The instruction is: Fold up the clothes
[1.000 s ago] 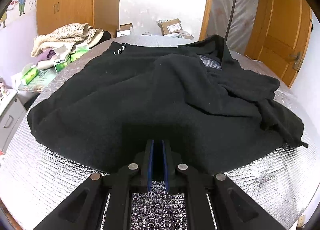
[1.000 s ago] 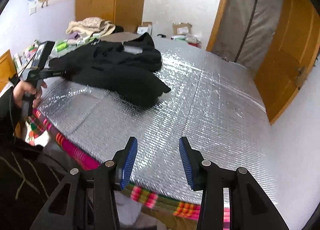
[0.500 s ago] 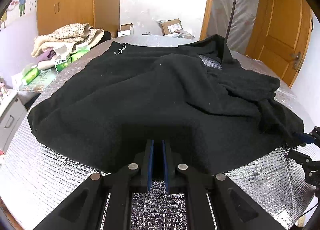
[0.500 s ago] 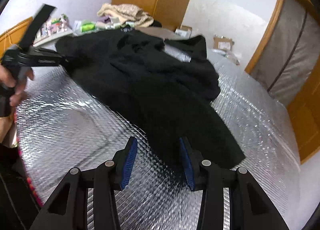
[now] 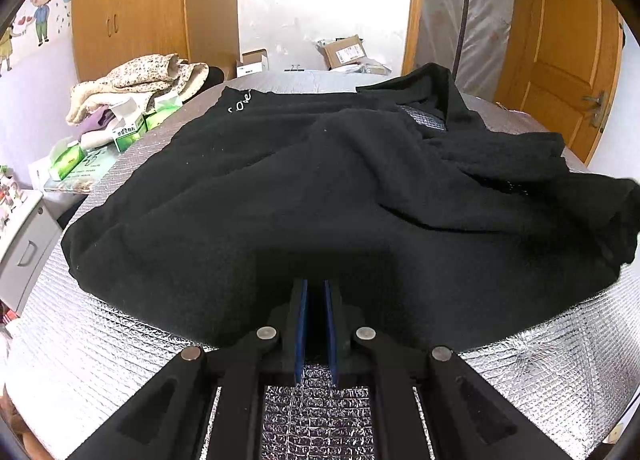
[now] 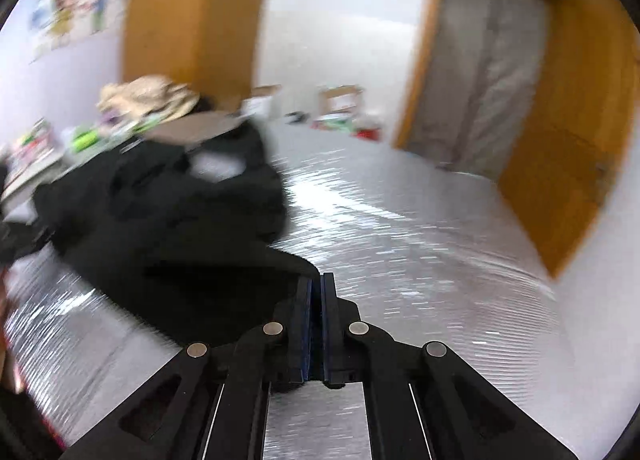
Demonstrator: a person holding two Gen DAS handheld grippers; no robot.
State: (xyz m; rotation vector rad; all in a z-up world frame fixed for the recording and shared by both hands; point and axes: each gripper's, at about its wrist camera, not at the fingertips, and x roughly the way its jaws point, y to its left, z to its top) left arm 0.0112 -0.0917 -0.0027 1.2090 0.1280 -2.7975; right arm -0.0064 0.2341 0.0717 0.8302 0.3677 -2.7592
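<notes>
Silver quilted counter (image 5: pixel 120 344) fills the room, orange wooden door (image 5: pixel 560 60) behind. Black garment (image 5: pixel 320 196) lies spread across it. Left tool (image 5: pixel 316 300) is pinched on the garment's near hem. Right tool (image 6: pixel 317 300) is closing on the garment's (image 6: pixel 168 220) corner, though the view's blurry.

1. On the black garment (image 5: pixel 304 196), at its far left corner, I can read small white cursive stitching (image 5: pixel 239 103) that looks like "love"; the first letter is partly lost in a fold.
2. The green tissue packs (image 5: pixel 70 158) at the far left carry printing, but it is too small for me to read.
3. The cardboard box (image 5: pixel 345 50) at the far wall bears a white shipping label, illegible from here.
4. My right wrist view is blurred; nothing readable there.
</notes>
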